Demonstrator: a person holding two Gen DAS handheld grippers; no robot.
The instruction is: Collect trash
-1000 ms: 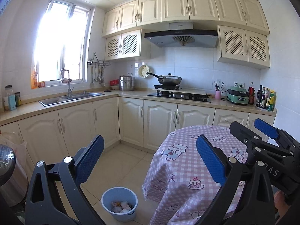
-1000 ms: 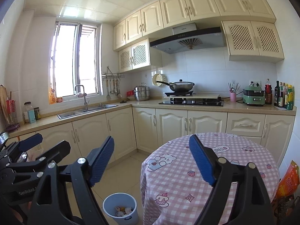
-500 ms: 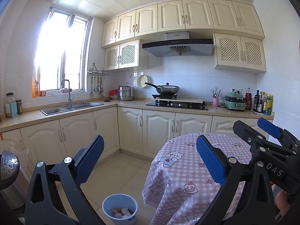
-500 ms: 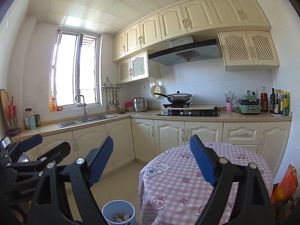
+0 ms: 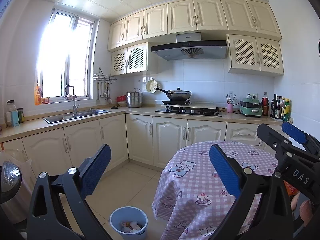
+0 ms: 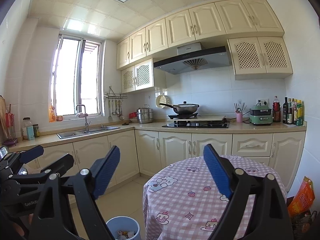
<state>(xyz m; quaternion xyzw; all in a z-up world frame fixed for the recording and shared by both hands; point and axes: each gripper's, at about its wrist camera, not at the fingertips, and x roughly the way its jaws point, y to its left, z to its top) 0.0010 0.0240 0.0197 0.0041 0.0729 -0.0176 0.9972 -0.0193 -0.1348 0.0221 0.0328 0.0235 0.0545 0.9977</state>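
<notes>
Looking out over a kitchen from both wrist views. Cutting off at the frame bottom: the blue bin [image 5: 128, 223], its base hidden in the right wrist view [image 6: 122, 228]. Showing crumpled trash [image 5: 130, 226] inside, pale scraps too small to sort apart. Hiding behind the right-hand finger: part of the round table [image 5: 192, 182] under its pink checked cloth. Peeking in at far left, half cropped: a dark appliance [image 5: 9, 175] with a control panel. Sitting at the right edge, partly hidden: an orange bag [image 6: 301, 198].

Holding the left gripper [image 5: 159, 172] released, blue pads spread wide, nothing between. Holding the right gripper [image 6: 161, 175] likewise slack and wide, gripping nothing. Hovering side by side, both well above the floor.

Leaving open tiled floor [image 5: 122, 184] between the cabinets [image 5: 80, 140] and the table edge, the bin standing just beside the hanging cloth hem.

Resting on the hob: a lidded wok [image 5: 178, 95]. Standing near it: a steel pot [image 5: 134, 99].
</notes>
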